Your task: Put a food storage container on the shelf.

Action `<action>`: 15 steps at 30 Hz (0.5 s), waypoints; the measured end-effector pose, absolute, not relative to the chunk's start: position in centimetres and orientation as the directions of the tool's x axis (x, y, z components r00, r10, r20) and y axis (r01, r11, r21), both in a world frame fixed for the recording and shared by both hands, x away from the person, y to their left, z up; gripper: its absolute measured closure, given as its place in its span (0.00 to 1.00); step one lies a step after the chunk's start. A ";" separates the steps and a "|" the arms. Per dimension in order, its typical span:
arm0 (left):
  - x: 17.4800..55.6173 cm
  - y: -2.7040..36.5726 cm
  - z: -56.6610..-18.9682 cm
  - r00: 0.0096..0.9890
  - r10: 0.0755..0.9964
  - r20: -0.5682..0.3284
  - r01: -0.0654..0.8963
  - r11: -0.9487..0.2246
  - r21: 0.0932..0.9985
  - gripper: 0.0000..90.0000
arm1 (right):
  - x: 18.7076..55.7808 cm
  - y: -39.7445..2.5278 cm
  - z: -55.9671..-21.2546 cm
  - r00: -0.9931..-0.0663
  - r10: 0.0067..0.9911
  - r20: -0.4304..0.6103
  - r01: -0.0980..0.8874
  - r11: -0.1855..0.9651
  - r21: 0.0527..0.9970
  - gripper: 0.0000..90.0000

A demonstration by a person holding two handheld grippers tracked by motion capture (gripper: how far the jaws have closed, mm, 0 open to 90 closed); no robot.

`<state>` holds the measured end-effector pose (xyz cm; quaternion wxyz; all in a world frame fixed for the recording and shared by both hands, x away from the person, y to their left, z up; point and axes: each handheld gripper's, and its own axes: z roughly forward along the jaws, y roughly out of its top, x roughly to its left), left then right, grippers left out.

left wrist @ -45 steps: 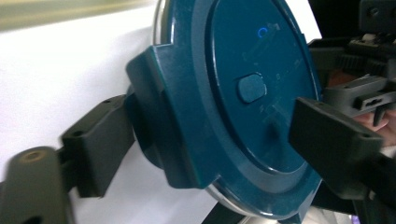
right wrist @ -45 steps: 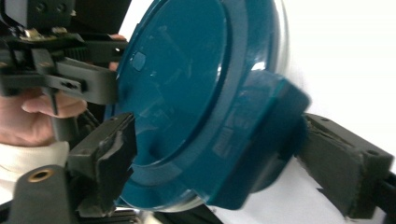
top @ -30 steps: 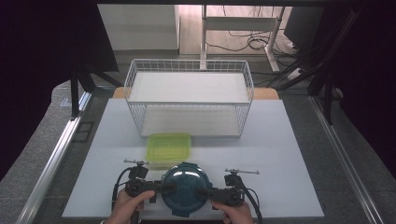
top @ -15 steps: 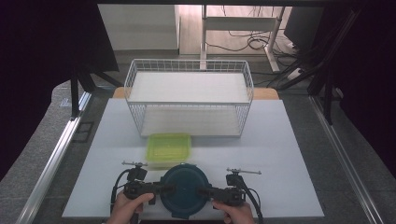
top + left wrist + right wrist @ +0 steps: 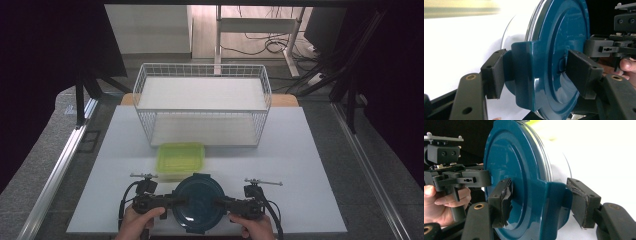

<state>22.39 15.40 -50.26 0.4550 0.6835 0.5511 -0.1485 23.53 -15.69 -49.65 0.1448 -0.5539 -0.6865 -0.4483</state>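
Observation:
A round white container with a teal clip lid (image 5: 199, 202) sits low over the near edge of the white table (image 5: 300, 165). My left gripper (image 5: 181, 200) is shut on its left latch tab, and my right gripper (image 5: 220, 201) is shut on the opposite tab. In the left gripper view the gripper (image 5: 536, 75) straddles the tab, with the lid (image 5: 559, 37) on edge between the pads. In the right gripper view the gripper (image 5: 541, 202) clamps the other tab of the lid (image 5: 511, 157), one pad on the lid face.
A yellow-green lidded box (image 5: 181, 159) lies just beyond the teal container. Behind it a white two-level wire basket (image 5: 200, 66) stands at the table's far side. Dark screens flank the table and cables lie on the floor behind.
The teal container has sunk slightly toward the near edge and levelled, so the glare on its lid is gone. Both grippers kept their hold.

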 end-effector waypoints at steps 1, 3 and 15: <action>22.4 15.4 -50.3 0.349 0.618 -0.704 0.889 0.021 0.458 0.39 | 23.5 -15.7 -49.6 -0.348 0.632 0.693 0.888 -0.014 0.459 0.43; 22.4 15.2 -50.1 0.356 0.622 -0.697 0.887 0.011 0.462 0.39 | 23.6 -15.8 -49.5 -0.350 0.633 0.691 0.885 -0.018 0.465 0.43; 23.0 14.3 -49.5 0.375 0.619 -0.690 0.879 -0.001 0.477 0.39 | 24.0 -16.6 -48.8 -0.367 0.642 0.673 0.868 -0.023 0.496 0.43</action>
